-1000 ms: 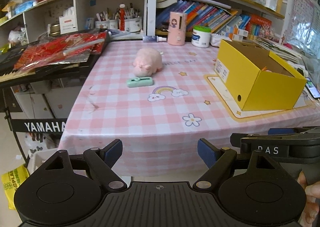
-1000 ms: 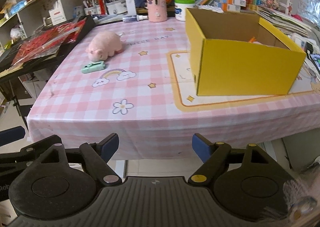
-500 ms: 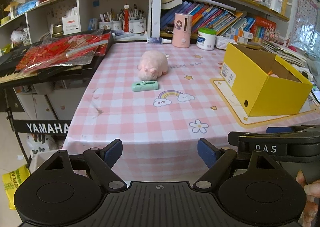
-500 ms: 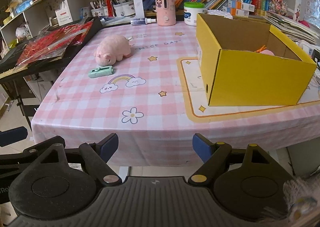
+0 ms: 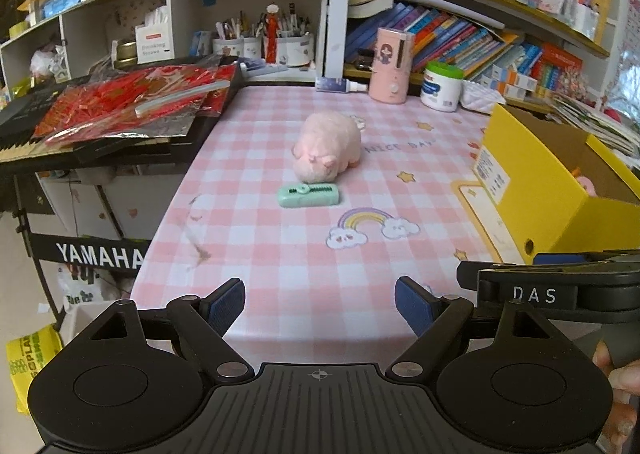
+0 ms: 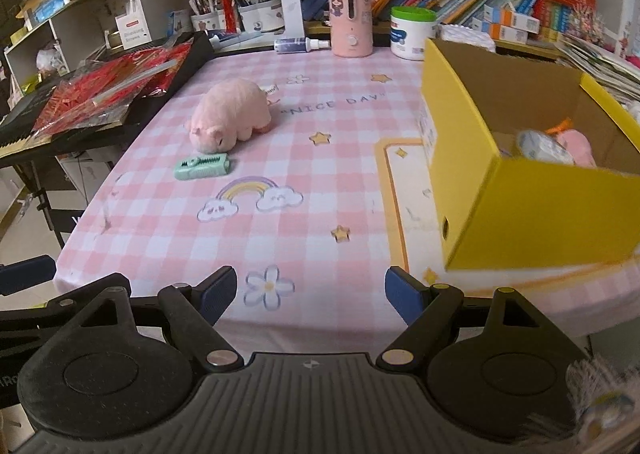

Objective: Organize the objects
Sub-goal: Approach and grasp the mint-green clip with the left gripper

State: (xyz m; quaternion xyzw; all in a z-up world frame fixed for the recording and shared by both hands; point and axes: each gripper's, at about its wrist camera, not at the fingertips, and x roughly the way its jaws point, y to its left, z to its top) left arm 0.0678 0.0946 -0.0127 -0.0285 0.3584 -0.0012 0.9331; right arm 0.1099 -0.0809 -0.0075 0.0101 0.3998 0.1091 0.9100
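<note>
Box contents: right-wrist view only

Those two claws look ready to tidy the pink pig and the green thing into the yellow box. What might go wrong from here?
The green item lies touching the pig's snout, so grabbing either one may nudge the other. The pig is plump; the open left tool might pinch it off-centre and drop it. The box already holds things, and its near wall could catch a low carry.

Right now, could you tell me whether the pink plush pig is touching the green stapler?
Cannot tell. In the right wrist view the pink plush pig has its snout overlapping the green stapler's back edge, with no plain gap or contact.
</note>
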